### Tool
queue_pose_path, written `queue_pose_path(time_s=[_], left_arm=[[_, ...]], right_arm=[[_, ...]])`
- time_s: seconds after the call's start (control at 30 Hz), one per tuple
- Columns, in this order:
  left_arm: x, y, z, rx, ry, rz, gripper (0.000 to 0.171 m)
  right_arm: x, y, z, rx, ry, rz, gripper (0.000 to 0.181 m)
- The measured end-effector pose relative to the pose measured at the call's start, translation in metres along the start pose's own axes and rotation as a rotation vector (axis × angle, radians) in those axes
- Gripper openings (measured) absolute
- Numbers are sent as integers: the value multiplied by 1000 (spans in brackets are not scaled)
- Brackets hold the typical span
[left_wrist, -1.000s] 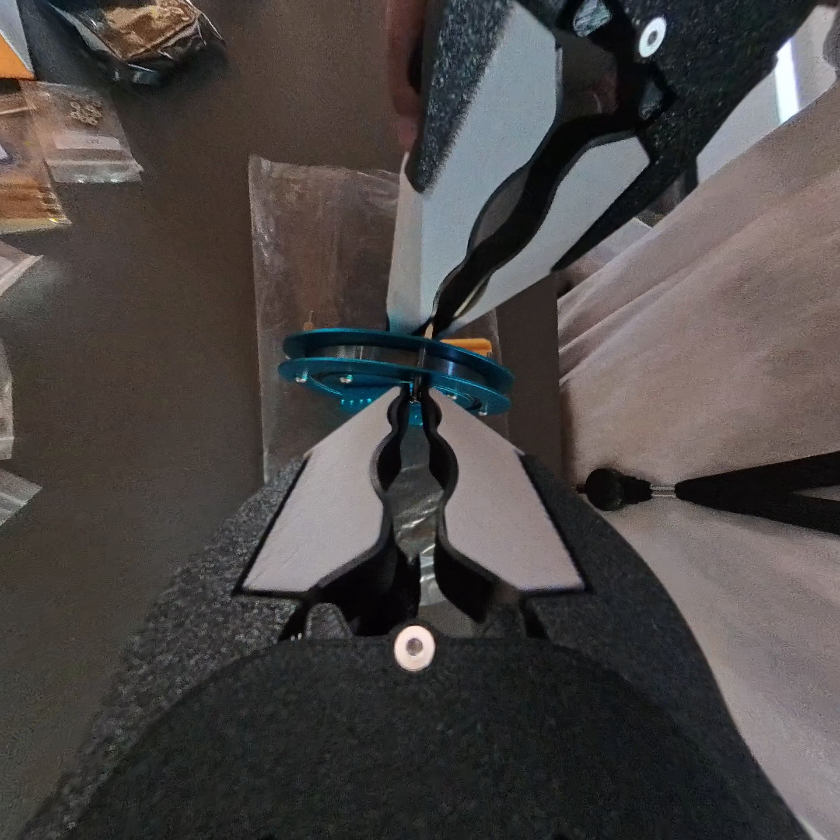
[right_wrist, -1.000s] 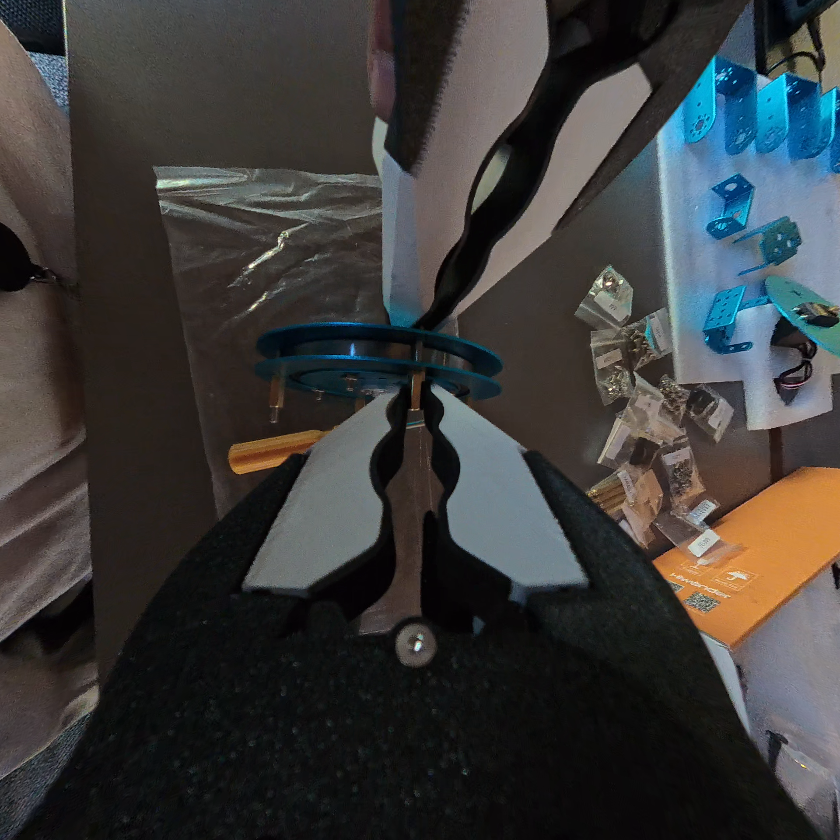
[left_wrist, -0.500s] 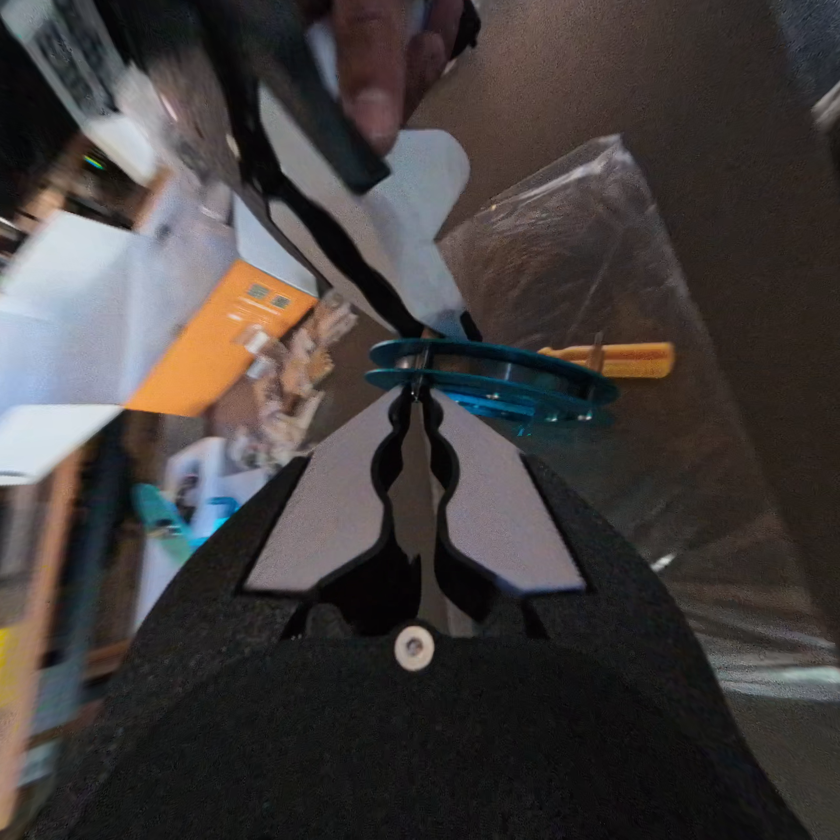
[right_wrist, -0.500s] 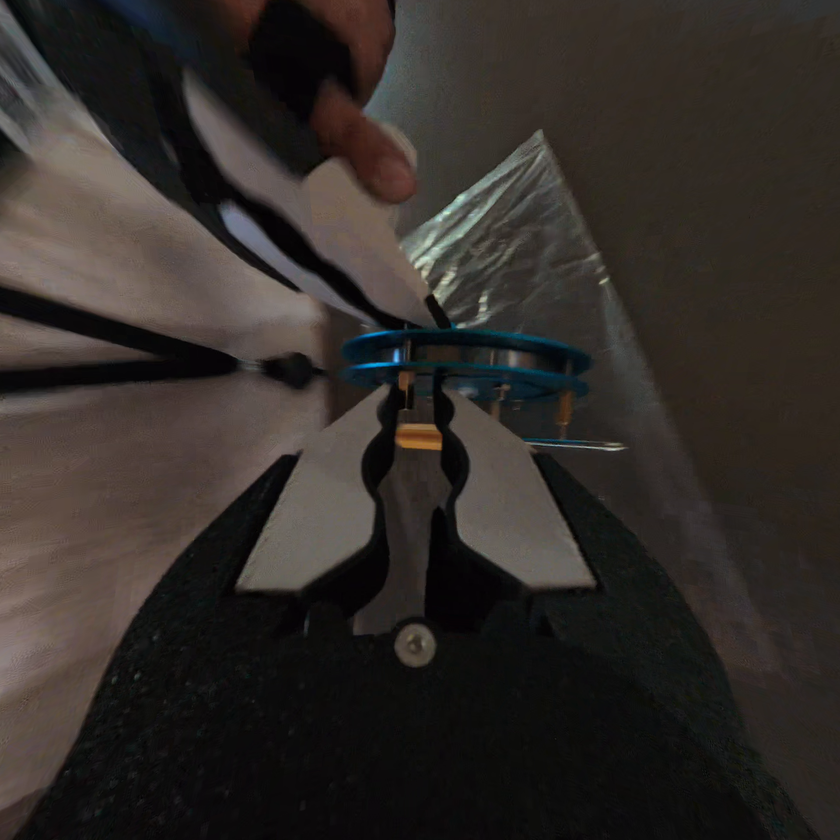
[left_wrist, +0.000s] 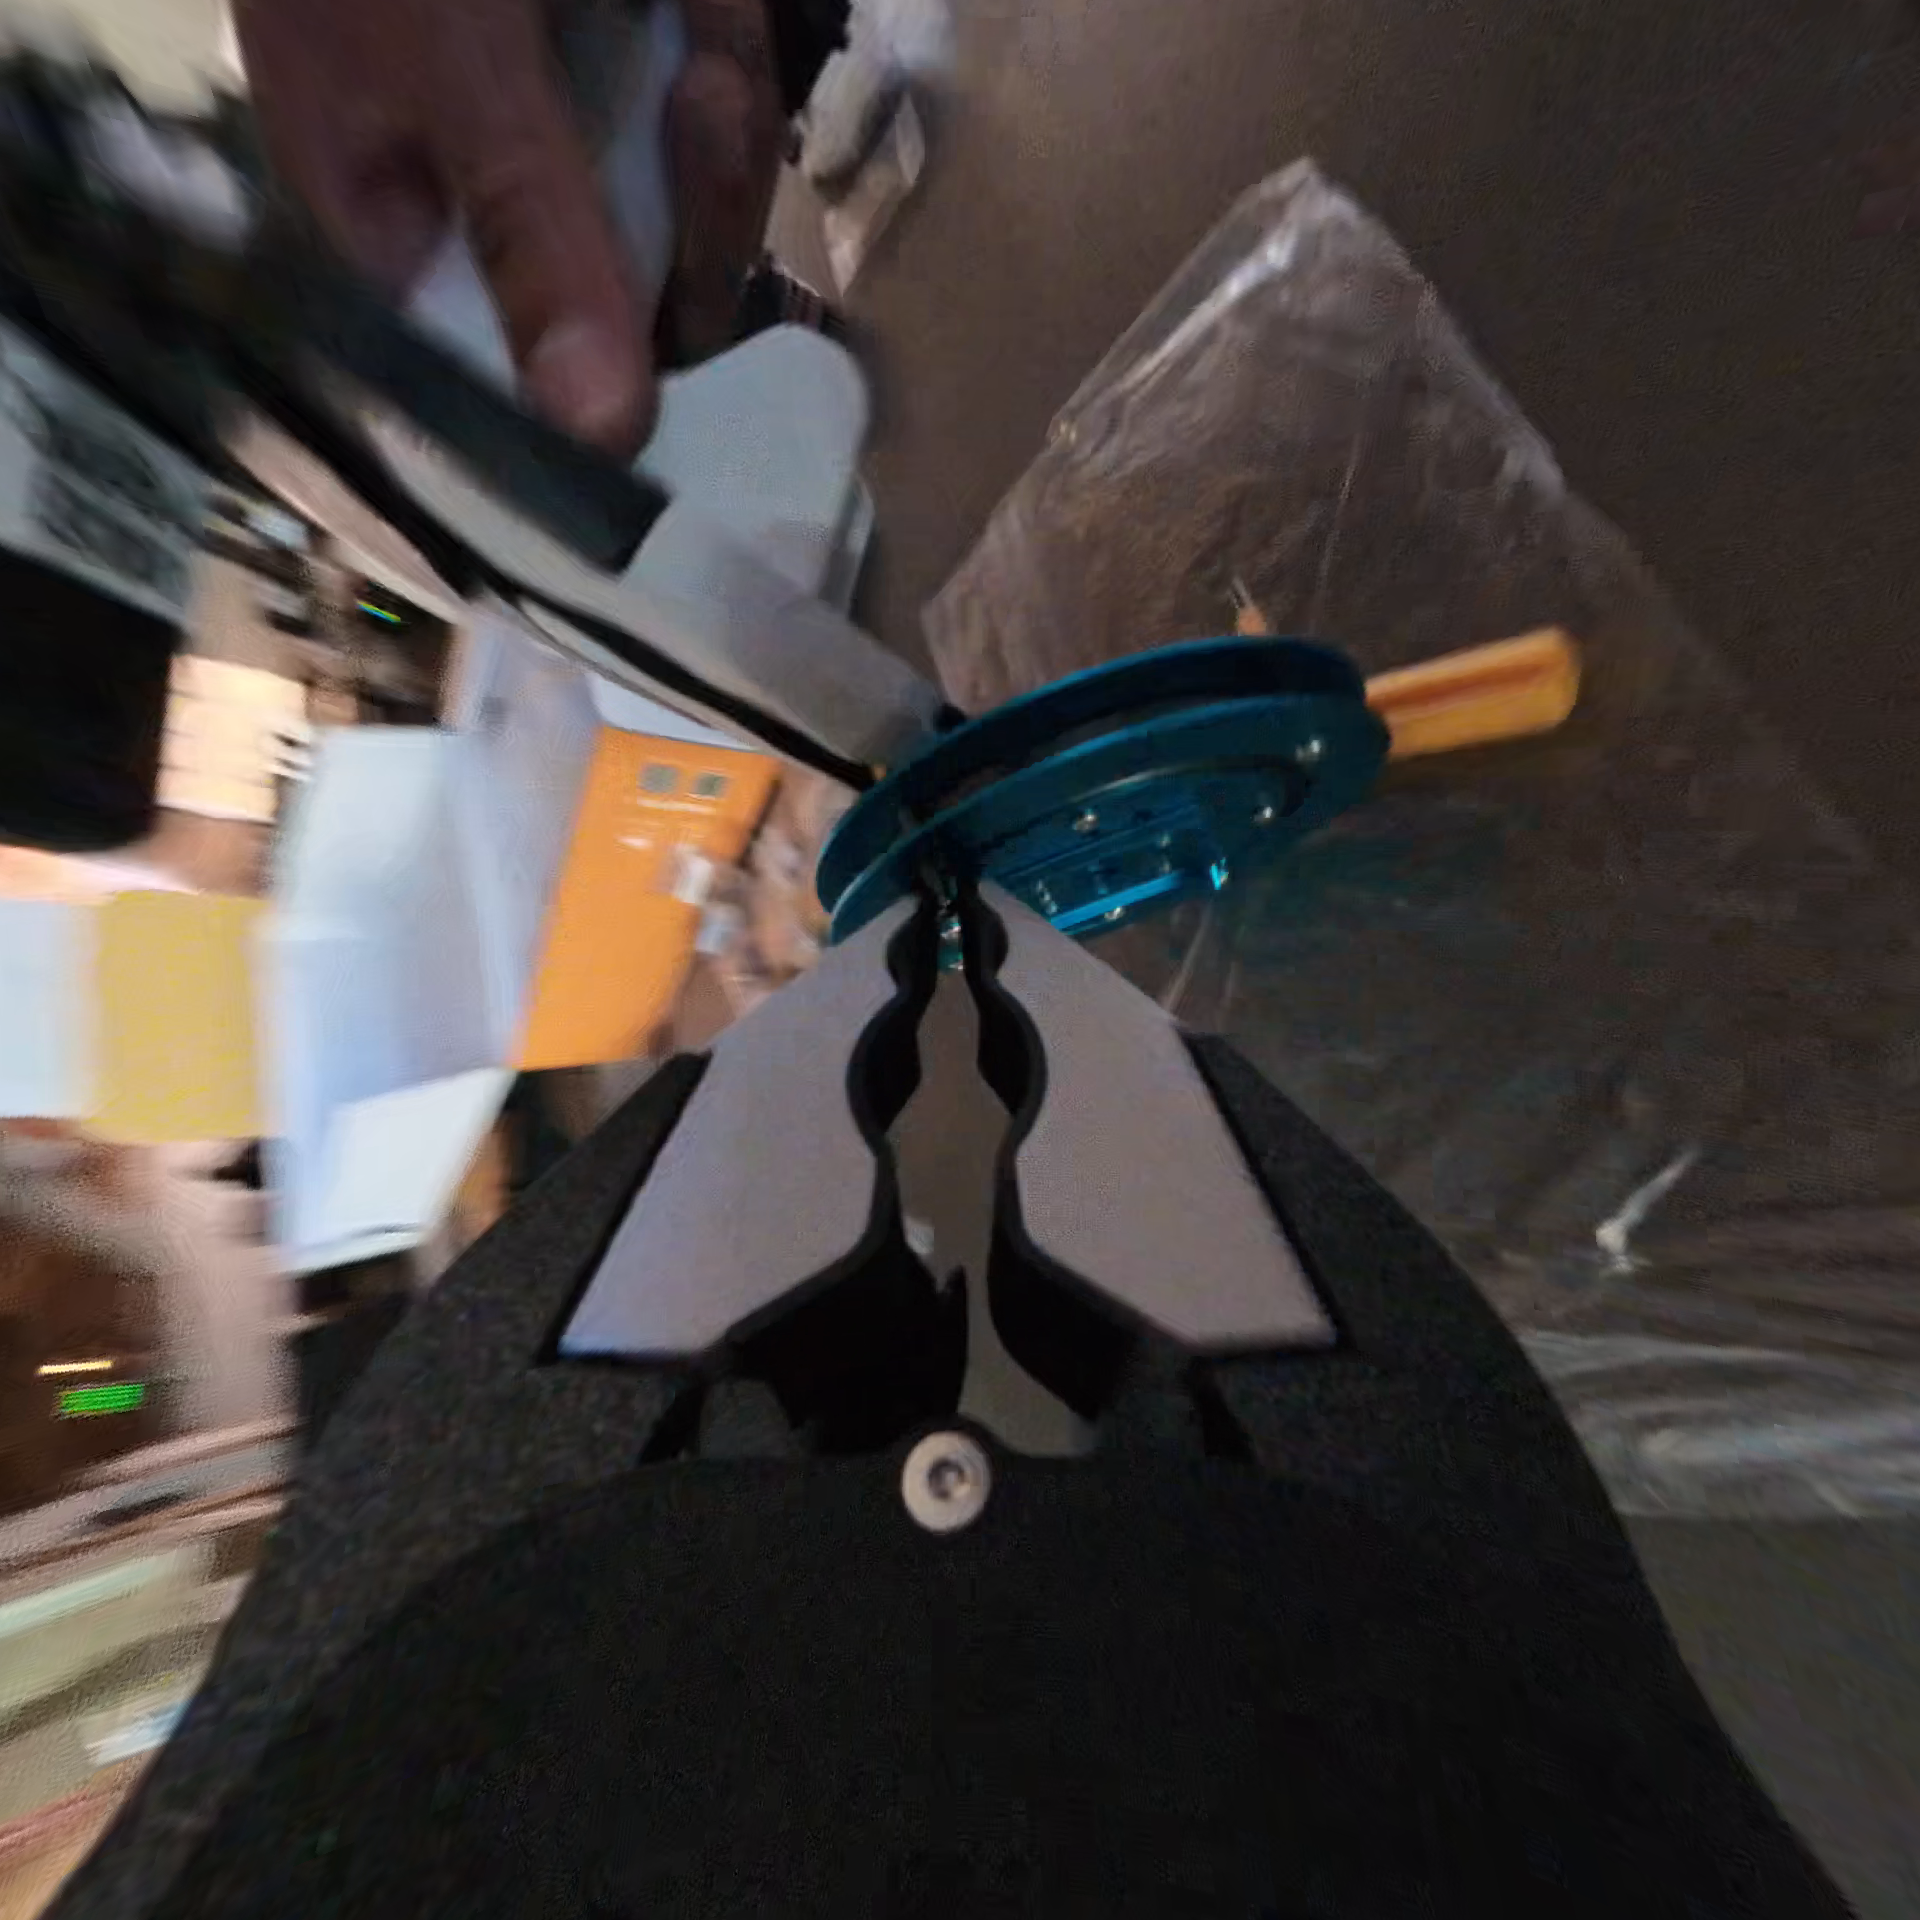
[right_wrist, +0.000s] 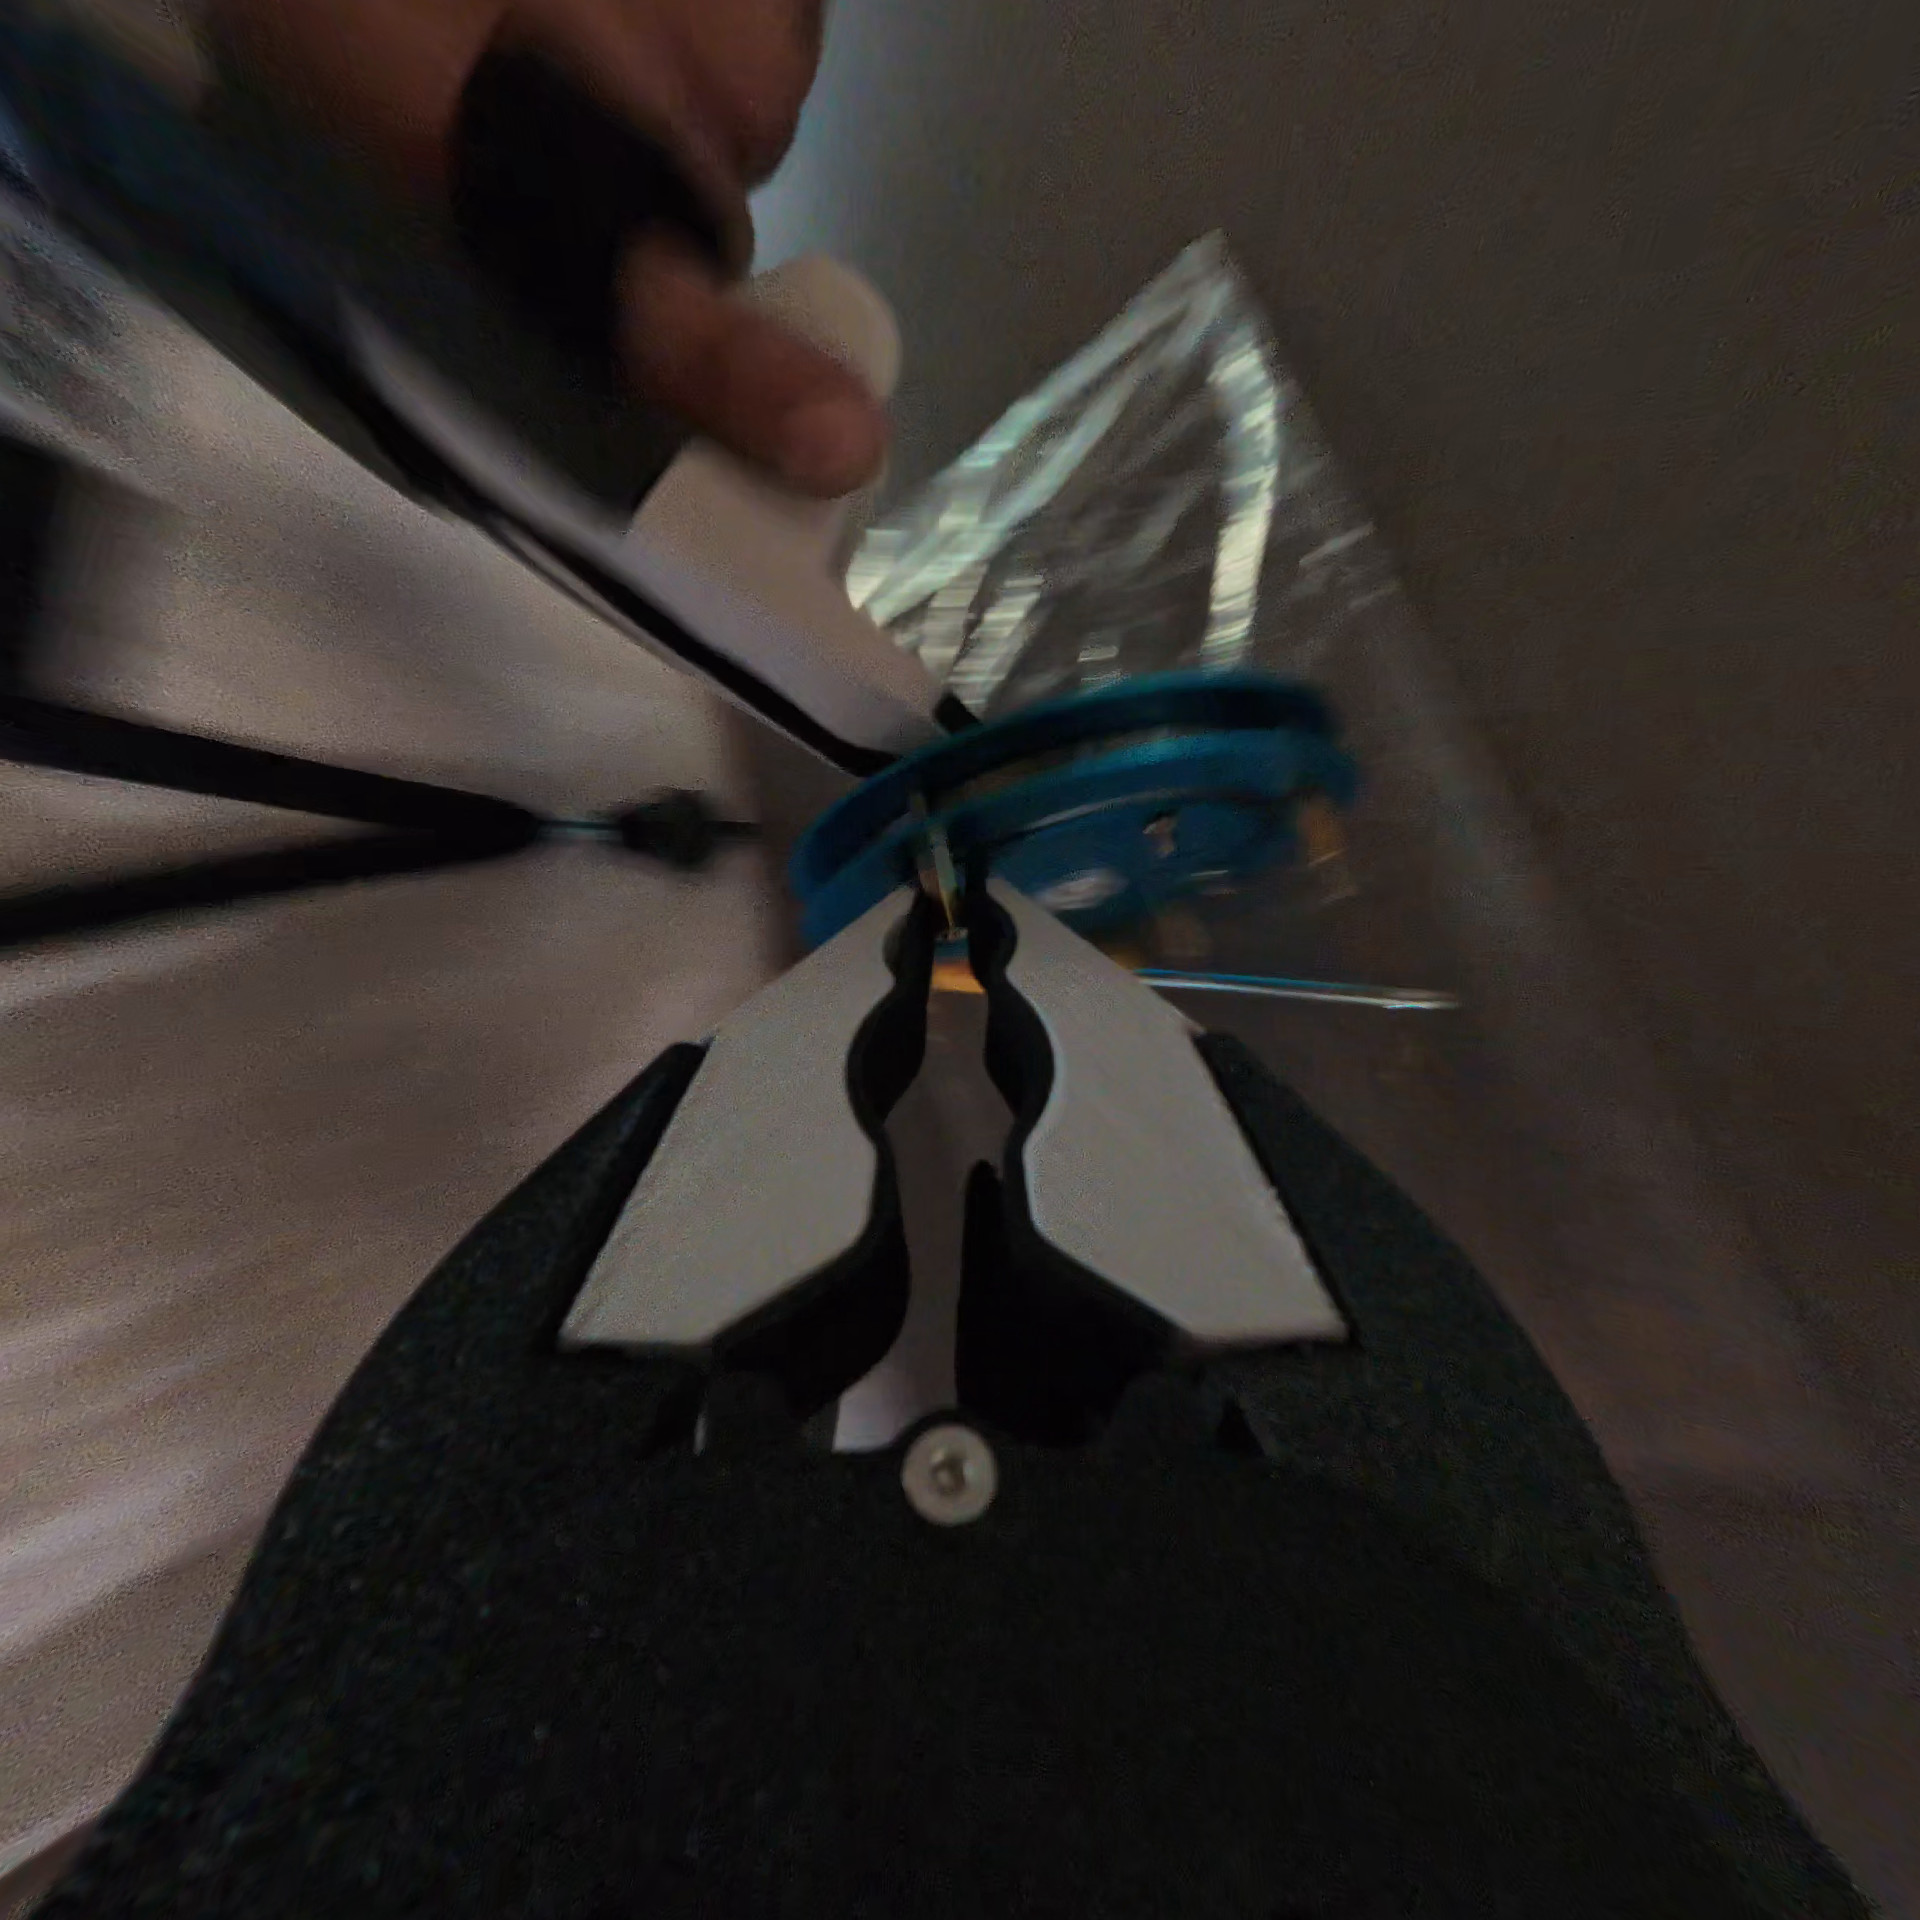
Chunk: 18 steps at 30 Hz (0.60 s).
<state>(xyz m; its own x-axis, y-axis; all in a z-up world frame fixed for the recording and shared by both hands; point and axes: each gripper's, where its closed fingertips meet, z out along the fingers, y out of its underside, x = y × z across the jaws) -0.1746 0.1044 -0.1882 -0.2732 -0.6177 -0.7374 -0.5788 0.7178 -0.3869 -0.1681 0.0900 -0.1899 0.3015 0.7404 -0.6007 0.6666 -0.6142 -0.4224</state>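
my left gripper (left_wrist: 943, 912): jaws narrow, pinched on the rim of the blue double-disc assembly (left_wrist: 1122, 769) at frame centre | my right gripper (right_wrist: 948, 906): jaws narrow, clamped on the assembly's opposite rim | assembly tilted, just past both tips | beyond: orange-handled tool (left_wrist: 1475, 688) on clear plastic bag (left_wrist: 1299, 436), right of centre

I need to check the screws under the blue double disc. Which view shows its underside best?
The left wrist view: the blue double disc is fairly sharp there, underside screws and bracket visible. The right wrist view shows the same disc blurred by motion.
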Motion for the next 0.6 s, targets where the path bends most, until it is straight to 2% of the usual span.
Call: queue_pose_path(time_s=[0.07, 0.1, 0.17, 0.23, 0.3, 0.4, 0.5, 0.6], left_arm=[[-9, 4, 2, -63, -288, 331, 1], [-14, 8, 3, -87, -370, 408, 2], [-16, 11, 4, -102, -354, 341, 2], [-15, 11, 3, -87, -289, 231, 3], [-13, 11, 2, -85, -216, 150, 3], [-10, 9, -4, -33, -9, -142, 3], [-8, 16, -11, -24, 194, -423, 3], [-5, 24, -16, -17, 361, -699, 3]], right_arm=[[-9, 1, -1, 30, -309, 229, 2], [-11, -1, -2, 44, -417, 330, 2], [-10, -4, -3, 66, -451, 337, 2], [-8, -3, -1, 56, -339, 244, 3], [-3, -2, 1, 45, -140, 71, 4], [4, -11, -4, 60, 157, -221, 21], [5, -19, -3, 74, 379, -513, 16], [3, -28, 3, 59, 544, -695, 12]])
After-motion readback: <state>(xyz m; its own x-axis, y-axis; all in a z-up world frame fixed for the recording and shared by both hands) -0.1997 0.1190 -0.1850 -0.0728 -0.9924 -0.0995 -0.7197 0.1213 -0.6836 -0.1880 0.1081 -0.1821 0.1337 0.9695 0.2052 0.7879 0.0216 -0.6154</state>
